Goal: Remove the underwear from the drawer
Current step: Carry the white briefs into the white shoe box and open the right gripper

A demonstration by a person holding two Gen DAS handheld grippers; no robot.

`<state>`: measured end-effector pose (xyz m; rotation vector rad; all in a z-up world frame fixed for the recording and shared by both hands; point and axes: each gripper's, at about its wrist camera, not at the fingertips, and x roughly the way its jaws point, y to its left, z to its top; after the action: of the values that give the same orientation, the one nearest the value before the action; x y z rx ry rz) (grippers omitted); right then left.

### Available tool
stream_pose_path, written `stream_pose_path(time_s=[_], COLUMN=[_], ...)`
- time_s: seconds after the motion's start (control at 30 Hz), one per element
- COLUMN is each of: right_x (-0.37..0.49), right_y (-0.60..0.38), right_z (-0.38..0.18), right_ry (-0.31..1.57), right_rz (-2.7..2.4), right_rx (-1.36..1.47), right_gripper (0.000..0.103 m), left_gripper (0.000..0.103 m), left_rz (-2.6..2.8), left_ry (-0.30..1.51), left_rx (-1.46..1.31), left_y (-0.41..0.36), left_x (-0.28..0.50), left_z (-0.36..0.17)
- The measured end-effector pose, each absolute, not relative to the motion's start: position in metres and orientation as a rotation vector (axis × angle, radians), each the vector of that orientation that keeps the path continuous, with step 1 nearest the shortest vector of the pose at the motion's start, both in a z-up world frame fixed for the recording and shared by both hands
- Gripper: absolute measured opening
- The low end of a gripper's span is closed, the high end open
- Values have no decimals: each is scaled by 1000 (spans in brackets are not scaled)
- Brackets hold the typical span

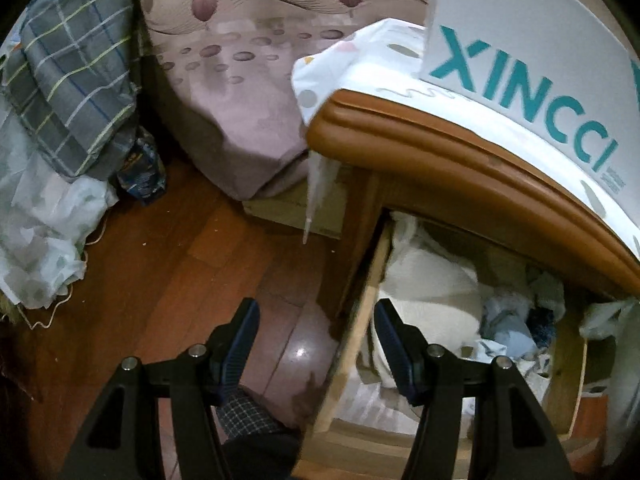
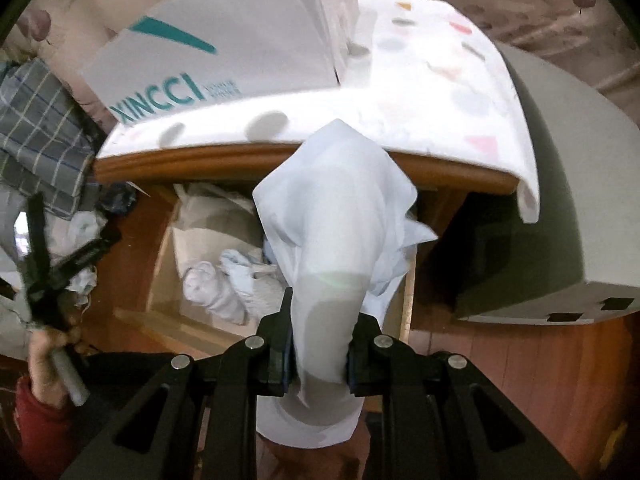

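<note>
In the right wrist view my right gripper (image 2: 320, 320) is shut on a pale white piece of underwear (image 2: 336, 208). The cloth drapes over the fingers and hangs above the open wooden drawer (image 2: 160, 248). More white and light-blue clothes (image 2: 224, 280) lie in that drawer. My left gripper (image 1: 316, 320) stands open with nothing between its fingers, over the drawer's left side wall (image 1: 360, 320). It also shows at the left of the right wrist view, the left gripper (image 2: 72, 228) held by a hand with a red sleeve (image 2: 36, 412). White and blue garments (image 1: 508, 320) fill the drawer.
A brown nightstand top (image 1: 460, 152), covered by a spotted white cloth, overhangs the drawer and bears a white XINCCI box (image 1: 520, 60). A bed with a pink sheet (image 1: 240, 80) and plaid fabric (image 1: 76, 80) stand left over wooden floor (image 1: 180, 260). A grey box (image 2: 568, 220) sits right.
</note>
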<state>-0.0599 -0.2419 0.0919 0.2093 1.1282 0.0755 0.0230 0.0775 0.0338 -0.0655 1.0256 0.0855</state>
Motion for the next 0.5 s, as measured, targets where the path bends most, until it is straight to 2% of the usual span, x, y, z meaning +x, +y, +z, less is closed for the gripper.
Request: stream_pose_path(time_s=[0.5], right_x=[-34], right_y=[-216], right_z=[236], right_ry=[860], right_rz=[99], right_rx=[115], right_gripper=[18], left_gripper=[61], left_rz=[91], left_ry=[1030], left_rx=[-78], left_y=[77], left_x=[25], left_z=[33])
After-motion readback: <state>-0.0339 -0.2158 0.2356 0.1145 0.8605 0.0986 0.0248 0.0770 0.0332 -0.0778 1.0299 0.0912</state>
